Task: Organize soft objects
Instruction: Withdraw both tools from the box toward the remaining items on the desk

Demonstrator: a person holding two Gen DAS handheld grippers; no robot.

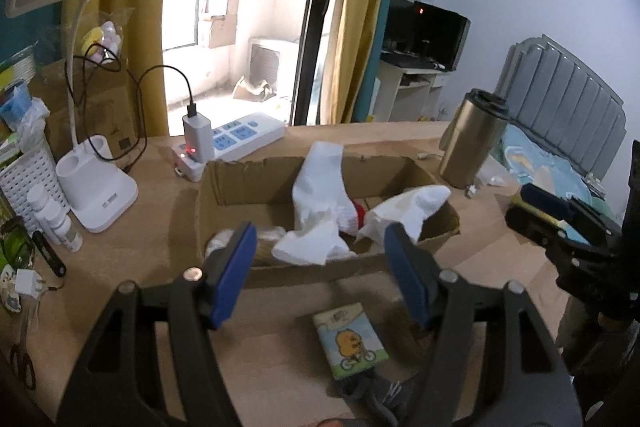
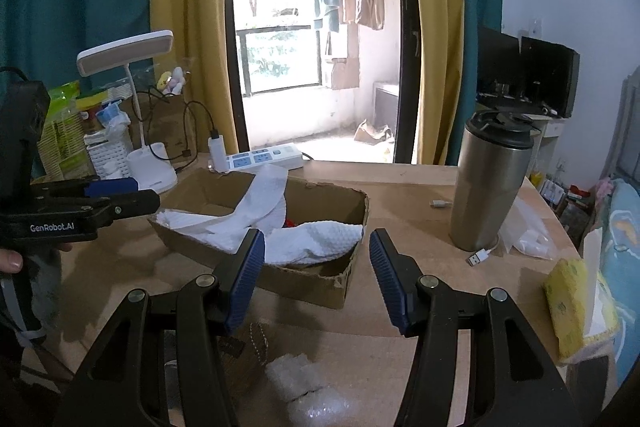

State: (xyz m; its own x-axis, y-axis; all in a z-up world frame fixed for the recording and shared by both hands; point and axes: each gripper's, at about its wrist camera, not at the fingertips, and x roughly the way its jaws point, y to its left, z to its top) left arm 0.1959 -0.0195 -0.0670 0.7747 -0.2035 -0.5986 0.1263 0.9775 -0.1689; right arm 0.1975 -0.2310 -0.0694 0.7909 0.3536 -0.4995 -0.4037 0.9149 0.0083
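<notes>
A shallow cardboard box [image 1: 320, 273] [image 2: 316, 291] sits on the wooden table and holds white socks [image 1: 320, 187] and white cloths [image 2: 316, 241], with something red [image 1: 360, 213] among them. My left gripper [image 1: 320, 247] is open and empty, just in front of the box's near wall. My right gripper [image 2: 316, 251] is open and empty, above the box's near right corner; it also shows in the left wrist view [image 1: 548, 215]. A tissue pack with a cartoon print [image 1: 350, 345] lies on the table below the left gripper. A clump of clear plastic wrap [image 2: 304, 383] lies below the right gripper.
A steel tumbler [image 2: 490, 183] stands right of the box, with a USB cable [image 2: 480, 257] at its foot. A desk lamp [image 1: 96, 195], a power strip [image 1: 240, 137] with charger, a white basket [image 1: 28, 179] and small bottles [image 1: 56, 219] crowd the left. A yellow tissue pack [image 2: 576, 307] lies far right.
</notes>
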